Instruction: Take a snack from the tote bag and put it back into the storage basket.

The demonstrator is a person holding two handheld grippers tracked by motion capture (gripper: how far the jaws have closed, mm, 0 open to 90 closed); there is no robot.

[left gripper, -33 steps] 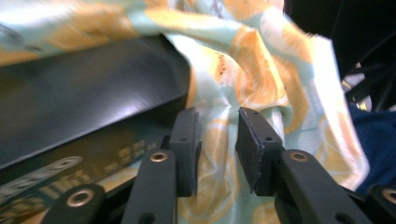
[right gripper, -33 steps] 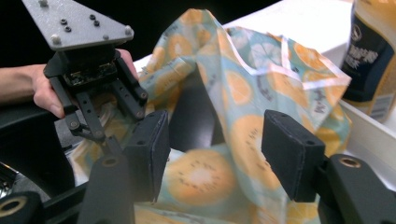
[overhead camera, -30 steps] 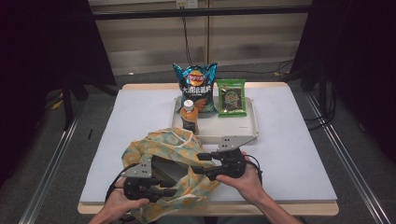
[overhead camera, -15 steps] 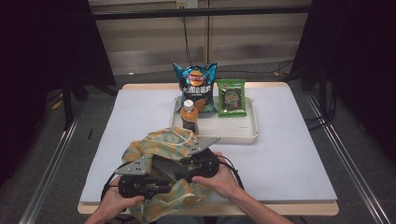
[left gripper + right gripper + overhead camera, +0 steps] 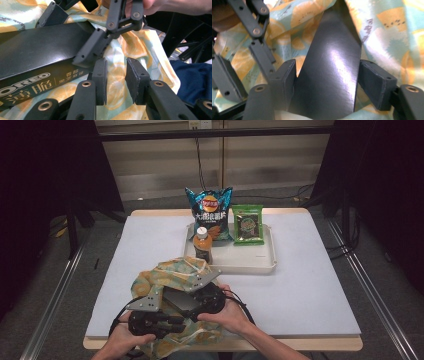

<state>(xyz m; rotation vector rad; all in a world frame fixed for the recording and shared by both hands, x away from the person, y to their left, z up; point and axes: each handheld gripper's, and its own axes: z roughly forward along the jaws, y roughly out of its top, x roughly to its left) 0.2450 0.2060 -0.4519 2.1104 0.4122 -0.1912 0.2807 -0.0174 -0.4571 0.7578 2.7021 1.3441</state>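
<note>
A lemon-patterned cloth bag (image 5: 175,270) lies crumpled at the table's near edge. A black Oreo box (image 5: 176,301) rests on its opening, partly wrapped by the cloth. My right gripper (image 5: 186,302) points left with the box (image 5: 332,57) between its jaws. These jaws have just been opening; the right pad (image 5: 374,81) stands clear of the box. My left gripper (image 5: 172,320) sits just in front, over the bag (image 5: 117,60). Its jaws stand slightly apart (image 5: 115,80), with cloth underneath and nothing pinched. The box (image 5: 37,52) lies to its left.
A white tray (image 5: 240,263) beyond the bag holds a brown bottle (image 5: 202,245), a blue chips bag (image 5: 210,212) and a green snack packet (image 5: 248,222). A pale mat (image 5: 310,285) covers the table. Both forearms enter at the near edge.
My right hand has moved left over the bag, bringing the box next to the left gripper, and its jaws have widened. The left gripper has stayed put.
</note>
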